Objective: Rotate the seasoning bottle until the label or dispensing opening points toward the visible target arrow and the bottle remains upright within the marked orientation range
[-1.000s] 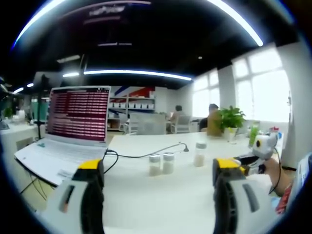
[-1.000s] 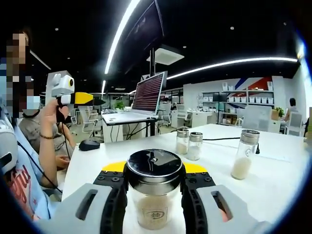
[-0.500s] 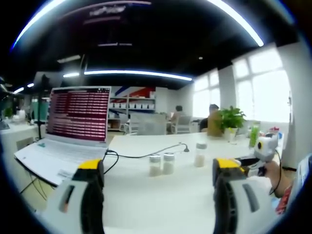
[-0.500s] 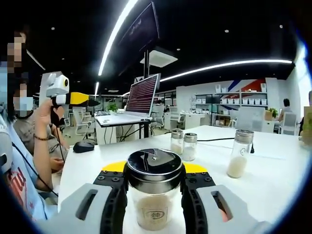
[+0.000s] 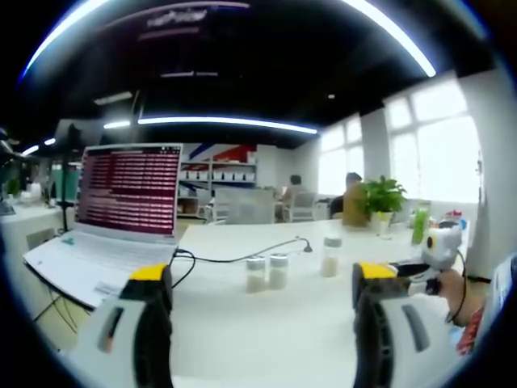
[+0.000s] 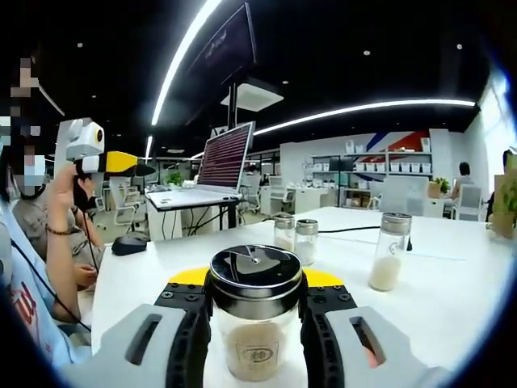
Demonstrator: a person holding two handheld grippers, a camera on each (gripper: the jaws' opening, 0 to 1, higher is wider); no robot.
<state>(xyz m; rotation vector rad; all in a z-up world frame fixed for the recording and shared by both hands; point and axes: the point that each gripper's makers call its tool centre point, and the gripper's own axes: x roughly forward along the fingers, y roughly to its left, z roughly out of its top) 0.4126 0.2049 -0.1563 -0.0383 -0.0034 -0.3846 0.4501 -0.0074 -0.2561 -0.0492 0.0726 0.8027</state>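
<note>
In the right gripper view, the right gripper (image 6: 255,343) has its two jaws closed against the sides of the seasoning bottle (image 6: 255,319), a clear glass jar with a dark shiny lid and pale powder inside. The jar stands upright between the jaws, at the near edge of a white table (image 6: 452,291). A small printed mark shows on its front; which way the opening faces cannot be told. Farther along the table stand two short shakers (image 6: 295,238) side by side, touching or nearly so, and a taller jar (image 6: 388,250) well apart to their right. A black mouse (image 6: 129,243) lies near the table's left edge. Beyond it, a person's hand (image 6: 65,182) holds the left gripper raised.

In the left gripper view, the left gripper (image 5: 262,323) has its jaws spread wide with nothing between them. Past them sit the same shakers and tall jar, then an open laptop (image 5: 113,218) at left with a black cable (image 5: 242,257) running from it. The right gripper shows at the right edge.
</note>
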